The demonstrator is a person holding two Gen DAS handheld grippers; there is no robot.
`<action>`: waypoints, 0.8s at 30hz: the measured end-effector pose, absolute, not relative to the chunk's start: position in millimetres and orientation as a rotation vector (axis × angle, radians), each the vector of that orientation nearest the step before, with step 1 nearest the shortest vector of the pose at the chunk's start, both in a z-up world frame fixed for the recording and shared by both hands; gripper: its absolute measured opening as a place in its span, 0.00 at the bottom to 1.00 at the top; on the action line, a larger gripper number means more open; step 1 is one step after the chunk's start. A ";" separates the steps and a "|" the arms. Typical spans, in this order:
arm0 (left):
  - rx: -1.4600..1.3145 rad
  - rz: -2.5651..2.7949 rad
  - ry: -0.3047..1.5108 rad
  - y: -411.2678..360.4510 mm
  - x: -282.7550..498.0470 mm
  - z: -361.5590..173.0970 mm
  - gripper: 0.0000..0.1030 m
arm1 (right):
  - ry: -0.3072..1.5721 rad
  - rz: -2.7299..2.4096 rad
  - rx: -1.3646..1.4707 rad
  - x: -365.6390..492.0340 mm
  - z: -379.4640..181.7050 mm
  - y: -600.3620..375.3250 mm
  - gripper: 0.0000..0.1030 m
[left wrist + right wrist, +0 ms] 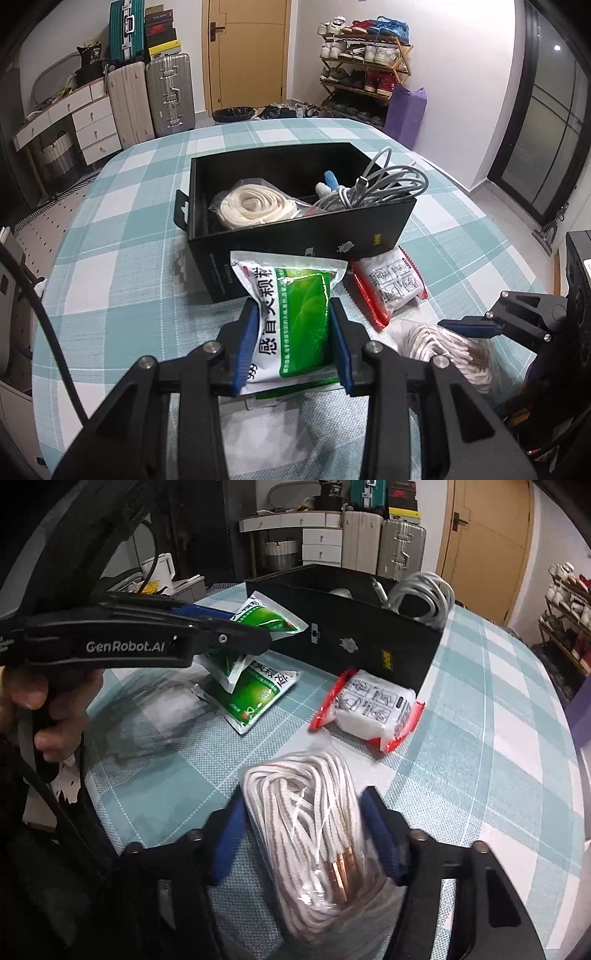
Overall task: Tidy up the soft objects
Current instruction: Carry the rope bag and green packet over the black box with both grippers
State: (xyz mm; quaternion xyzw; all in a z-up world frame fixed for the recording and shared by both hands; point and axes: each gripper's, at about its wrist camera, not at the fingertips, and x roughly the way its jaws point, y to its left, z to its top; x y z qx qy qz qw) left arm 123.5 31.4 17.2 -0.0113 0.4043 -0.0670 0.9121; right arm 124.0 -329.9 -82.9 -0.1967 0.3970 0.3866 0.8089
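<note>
The left gripper (291, 339) clamps a green-and-white sachet (291, 314) between its blue pads, long axis pointing toward the far black box (303, 236). Only the right wrist view shows the right gripper (306, 842) grasping a bagged white cord bundle (310, 834) and a second sachet (255, 694) on the tablecloth (480, 701).

Two green-and-white sachets (269, 618) (255, 698) are showing, and one red-edged white packet (373, 709). Two bagged bundles of white cord (255, 205) (314, 834) are lying about. One black box (295, 236) is sitting there, holding one tangle of grey cables (380, 184). Two grippers (291, 347) (306, 845) are working.
</note>
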 end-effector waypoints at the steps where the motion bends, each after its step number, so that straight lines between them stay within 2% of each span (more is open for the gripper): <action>1: -0.024 -0.138 0.832 32.2 122.7 17.8 0.34 | 0.846 0.828 -0.424 124.7 -83.4 -329.6 0.55; 12: -0.038 -0.128 0.810 39.1 115.3 26.2 0.35 | 0.818 0.834 -0.437 119.9 -78.5 -326.5 0.47; 24: -0.045 -0.116 0.774 45.5 108.9 39.2 0.35 | 0.754 0.836 -0.423 113.1 -56.6 -326.1 0.46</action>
